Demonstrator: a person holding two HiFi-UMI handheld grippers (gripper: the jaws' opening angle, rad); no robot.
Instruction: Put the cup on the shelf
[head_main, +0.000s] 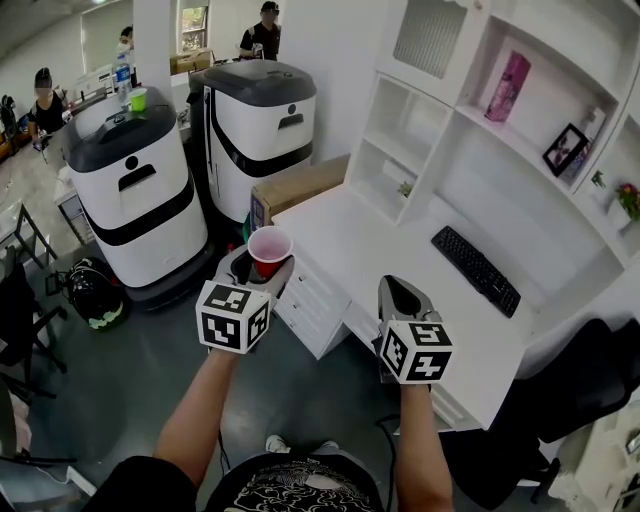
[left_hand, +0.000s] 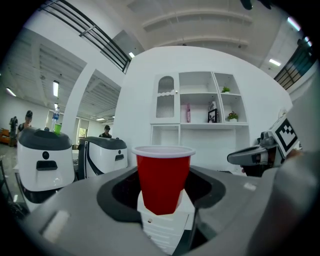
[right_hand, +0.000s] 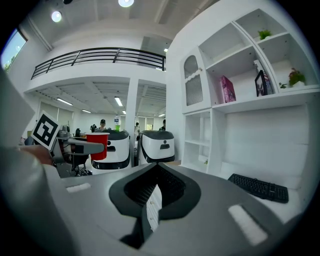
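1. L gripper (head_main: 262, 270): jaws clamped on cup (head_main: 269, 249), one each side of its lower part.
2. Cup is red w/ a pale rim, upright, mouth up. In the left gripper view the cup (left_hand: 162, 175) stands dead centre between the jaws, base tucked low in the L gripper (left_hand: 162, 205).
3. Cup is at the near left corner of the desk (head_main: 400, 240), held up in the air and not touching the desk top. Desk drawers (head_main: 312, 300) show under it.
4. R gripper (head_main: 399, 292): over the desk's front edge, right of the cup and well apart from the L gripper.
5. In the right gripper view the R gripper (right_hand: 152, 197) has its jaw tips together, w/ only a thin slit behind them and nothing held.
6. Shelf (head_main: 440, 110): white, open bays, rising from the desk's far side. Cup is well apart from it.
7. On the shelf above the desk: pink box (head_main: 508, 85), frame (head_main: 565, 150), small plant (head_main: 628, 198) further right.
8. Keyboard (head_main: 476, 268): black, flat on the desk top, toward the back and right, below the shelf.
9. Carton (head_main: 298, 185): brown, just beside the desk's left end.
10. Units (head_main: 135, 200): two, white w/ dark lids, on the floor left of the desk beyond the carton. Green cup (head_main: 137, 98) is on top of the one farther from the desk.
11. Chair (head_main: 590, 380): dark, at the desk's right front.
12. People (head_main: 262, 30): a few, far beyond the units, away from the desk.
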